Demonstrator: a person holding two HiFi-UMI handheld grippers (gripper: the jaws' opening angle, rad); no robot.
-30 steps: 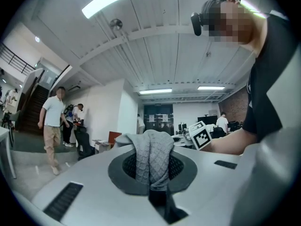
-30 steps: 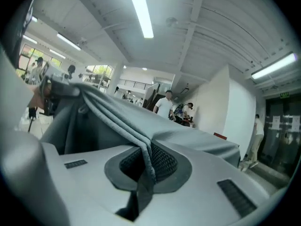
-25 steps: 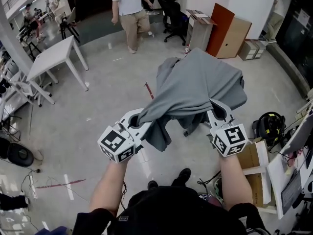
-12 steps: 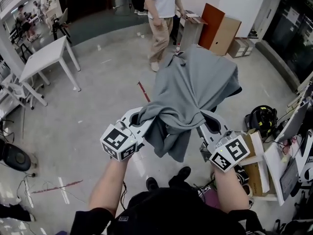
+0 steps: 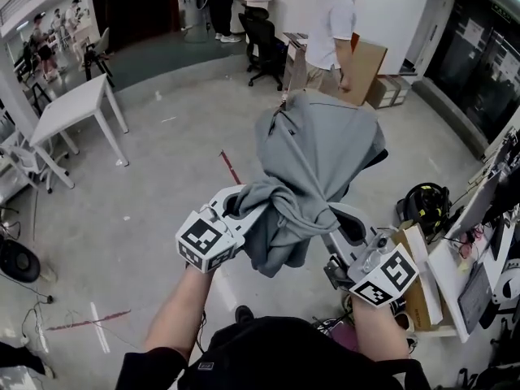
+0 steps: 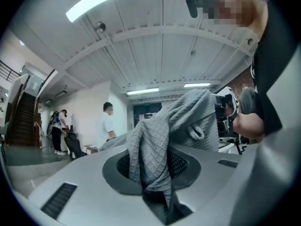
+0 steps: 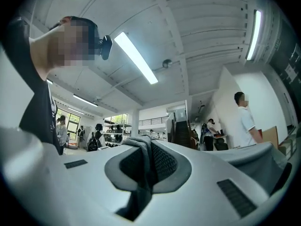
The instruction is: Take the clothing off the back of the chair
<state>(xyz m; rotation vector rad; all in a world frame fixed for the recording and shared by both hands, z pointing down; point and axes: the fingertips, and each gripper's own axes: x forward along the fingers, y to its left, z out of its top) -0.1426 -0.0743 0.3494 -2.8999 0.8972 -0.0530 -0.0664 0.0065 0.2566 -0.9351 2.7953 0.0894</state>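
1 grey garment [image 5: 321,149], draped over the top edge of the chair [image 5: 374,160] back, near edge bunched between 2 hand-held grippers: left gripper [image 5: 244,205] with jaws opening, a fold of cloth between them; right gripper [image 5: 340,219] clamped narrow on another fold.

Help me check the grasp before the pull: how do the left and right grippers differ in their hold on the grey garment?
The left gripper has its jaws opening around a thick bunch of the grey garment; the right gripper has its jaws shut on a thin fold. In the head view, the left gripper sits higher in the picture, the right gripper lower and more tilted. Both have the same garment between their jaws.
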